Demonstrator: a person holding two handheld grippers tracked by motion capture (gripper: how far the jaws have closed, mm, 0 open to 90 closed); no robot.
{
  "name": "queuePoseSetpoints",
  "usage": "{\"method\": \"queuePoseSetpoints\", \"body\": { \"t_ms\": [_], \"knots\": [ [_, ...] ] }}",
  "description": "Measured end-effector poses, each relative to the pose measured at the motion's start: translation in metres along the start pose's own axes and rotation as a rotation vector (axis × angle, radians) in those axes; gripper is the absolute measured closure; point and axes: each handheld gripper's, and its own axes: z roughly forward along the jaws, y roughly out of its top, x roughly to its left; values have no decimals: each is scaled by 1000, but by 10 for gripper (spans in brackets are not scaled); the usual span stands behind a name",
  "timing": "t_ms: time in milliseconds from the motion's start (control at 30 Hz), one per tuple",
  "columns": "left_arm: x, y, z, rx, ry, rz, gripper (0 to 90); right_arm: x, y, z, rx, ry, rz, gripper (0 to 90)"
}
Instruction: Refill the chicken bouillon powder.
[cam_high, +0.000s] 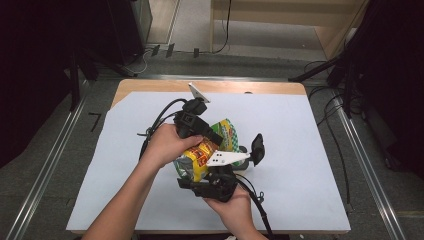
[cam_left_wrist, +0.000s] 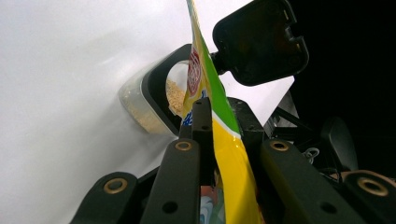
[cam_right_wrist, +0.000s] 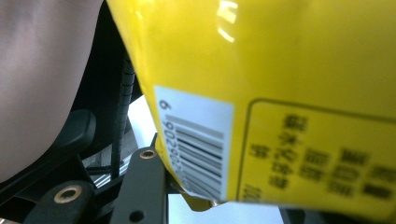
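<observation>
Snack bag (cam_high: 207, 150) pinched by left gripper (cam_high: 210, 136), right gripper (cam_high: 200, 172) below

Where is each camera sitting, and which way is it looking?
High view: sits above the person's side, looks forward and down on the white-covered table; both forearms show, with the left gripper and right gripper.
Left gripper view: rides that gripper, looks along its jaws at the clear plastic container with the open black lid.
Right gripper view: rides that gripper, looks closely at the bag's barcode.
All three share the shiny yellow-green snack bag.
</observation>
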Motion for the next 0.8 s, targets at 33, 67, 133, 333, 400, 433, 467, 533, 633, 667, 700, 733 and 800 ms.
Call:
{"method": "queuePoseSetpoints", "body": {
  "t_ms": [33, 67, 133, 333, 400, 433, 467, 533, 633, 667, 700, 733, 800],
  "knots": [
    [0, 0, 0, -1, -1, 1, 826, 0, 0, 0, -1, 0, 1, 657],
    [0, 0, 0, 0, -1, 3, 826, 0, 0, 0, -2, 0, 1, 657],
    [-1, -1, -1, -8, 3, 0, 826, -1, 0, 0, -3, 2, 0, 658],
    [-4, 2, -1, -3, 16, 0, 827, -1, 0, 0, -9, 2, 5, 656],
    [-7, 3, 0, -1, 28, 3, 827, 0, 1, 0, -13, -1, 4, 652],
    [-8, 3, 0, 3, 32, 10, 827, 0, 1, 0, -16, -2, 3, 651],
    [-9, 3, 0, 2, 33, 11, 827, 0, 1, 0, -17, -3, 3, 651],
    [-10, 3, 0, 0, 38, 17, 828, 0, 1, -1, -15, -5, 0, 651],
    [-9, 2, 0, -3, 35, 13, 827, 1, 0, -1, -11, -5, -3, 652],
    [-9, 2, 0, -3, 32, 12, 827, 1, 0, 0, -10, -3, -1, 653],
    [-8, 2, 0, -4, 30, 10, 827, 1, 0, 0, -10, -3, -1, 653],
    [-8, 2, 0, -5, 28, 9, 827, 1, 0, 0, -8, -4, -2, 653],
    [-8, 2, 0, -6, 28, 10, 827, 0, 0, 0, -7, -5, -2, 653]
  ]
}}
